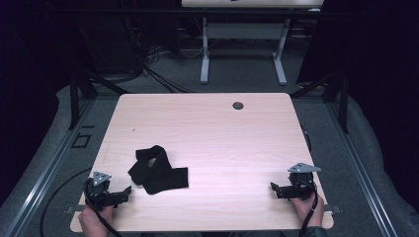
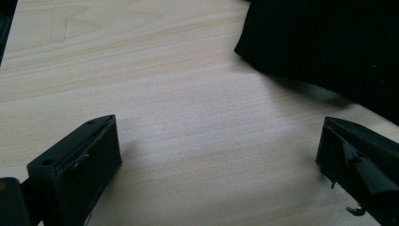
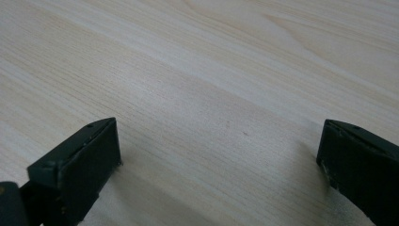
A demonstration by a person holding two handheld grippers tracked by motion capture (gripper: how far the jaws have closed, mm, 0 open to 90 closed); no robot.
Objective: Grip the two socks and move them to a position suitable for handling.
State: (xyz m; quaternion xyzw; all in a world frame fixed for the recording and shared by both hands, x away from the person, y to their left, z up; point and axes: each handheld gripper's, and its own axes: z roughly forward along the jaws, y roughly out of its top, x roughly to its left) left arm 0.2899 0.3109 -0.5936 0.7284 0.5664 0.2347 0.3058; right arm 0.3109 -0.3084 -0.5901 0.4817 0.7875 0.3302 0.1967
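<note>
A pale wooden table was seen from above, with a crumpled black cloth lying on its near left part. The cloth was folded over itself, a looped strip rising toward the far side and a broader flat part spread toward the near edge. No container was seen on the table; the cloth lay loose on the bare wood. The left gripper was held low at the near left corner in the person's left hand, its jaws pointed toward the cloth and just beside its near left edge, apart from it. In the left gripper view the jaws were seen spread wide with nothing but bare wood between them, and the cloth was noted ahead and to the upper right, its edge near the right jaw but not touched by it. The right gripper was held at the near right corner in the right hand, well apart from the cloth, jaws pointed inward across the table. In the right gripper view its jaws were likewise seen wide apart over bare wood, with nothing gripped. A small round dark grommet was noted near the table's far edge. Beyond the table, a second desk frame and cables were seen on the grey floor.
</note>
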